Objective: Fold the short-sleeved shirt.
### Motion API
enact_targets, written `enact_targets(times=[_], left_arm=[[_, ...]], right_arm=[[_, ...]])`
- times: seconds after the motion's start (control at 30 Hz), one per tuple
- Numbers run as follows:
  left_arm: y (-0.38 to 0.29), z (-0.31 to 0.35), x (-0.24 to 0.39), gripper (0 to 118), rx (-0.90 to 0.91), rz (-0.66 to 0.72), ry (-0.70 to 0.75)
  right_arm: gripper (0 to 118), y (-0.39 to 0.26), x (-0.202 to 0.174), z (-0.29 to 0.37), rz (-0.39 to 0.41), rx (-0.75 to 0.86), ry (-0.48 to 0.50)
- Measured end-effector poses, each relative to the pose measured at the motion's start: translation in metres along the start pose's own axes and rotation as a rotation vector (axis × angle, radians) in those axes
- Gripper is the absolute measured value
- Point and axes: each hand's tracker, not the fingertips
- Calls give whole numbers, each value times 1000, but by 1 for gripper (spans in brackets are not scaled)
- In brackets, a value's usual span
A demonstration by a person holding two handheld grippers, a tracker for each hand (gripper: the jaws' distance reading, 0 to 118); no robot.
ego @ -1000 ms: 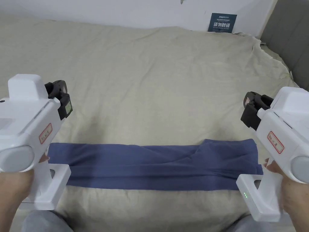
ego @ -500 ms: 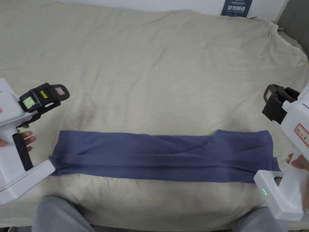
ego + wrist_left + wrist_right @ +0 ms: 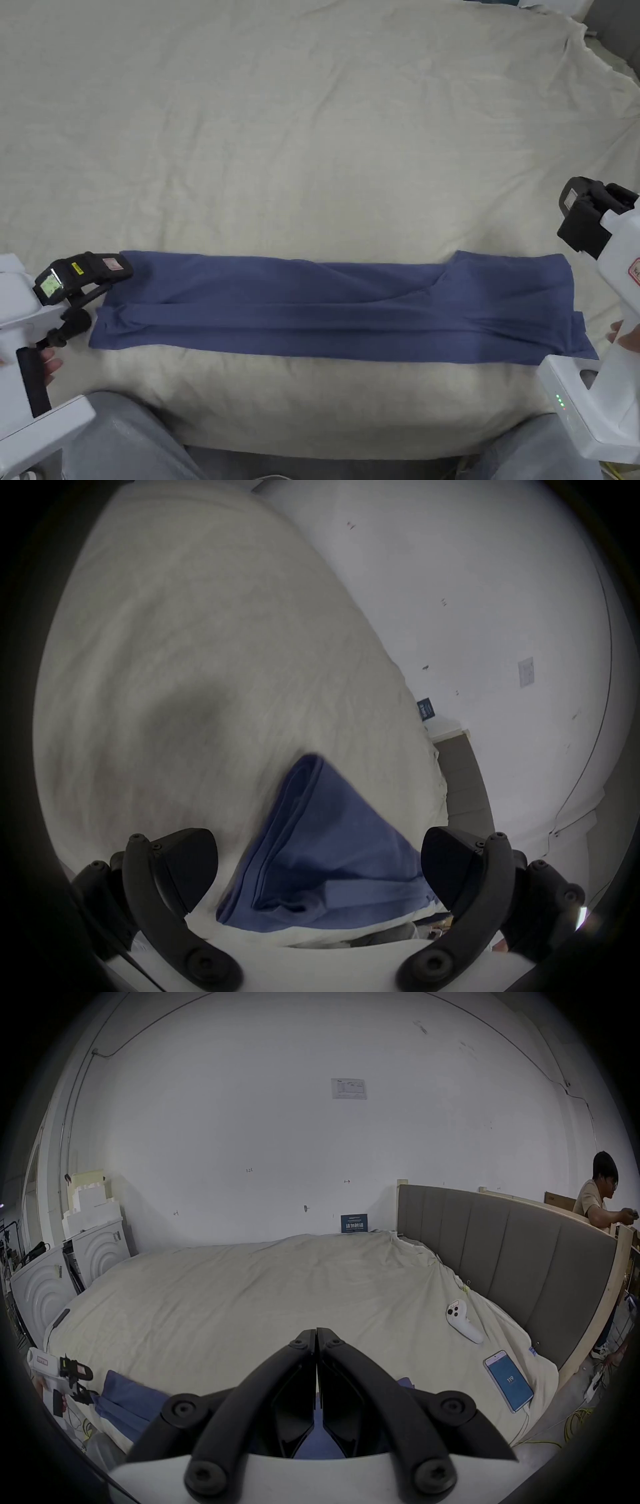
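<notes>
Head view: shirt lies as a long blue band across the bed near your edge, likely ready for an end-over-end fold.
Head view, left tool: just beside the band's left end, lined up for a grab.
Head view, right tool: raised off the far-right corner.
Left gripper view: your left tool's jaws stand wide apart, framing the layered shirt end; nothing gripped.
Right gripper view: right tool jaws together, empty. Phone and controller lie well apart from the shirt; a person stands beyond the headboard. Nothing blocks you.
</notes>
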Motion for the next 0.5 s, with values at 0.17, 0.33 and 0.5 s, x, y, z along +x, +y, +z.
enact_targets(times=[0.17,0.33,0.5], left_arm=[[0,-2,6,74,-27,-10,-49],[-8,-15,14,18,-53,-112,109],[-4,-19,24,8,-48,-118,187]], right_arm=[[0,-3,-3,-2,-1,-14,7],[0,-3,-4,-3,2,-21,15],[0,-3,-3,-2,5,-21,16]])
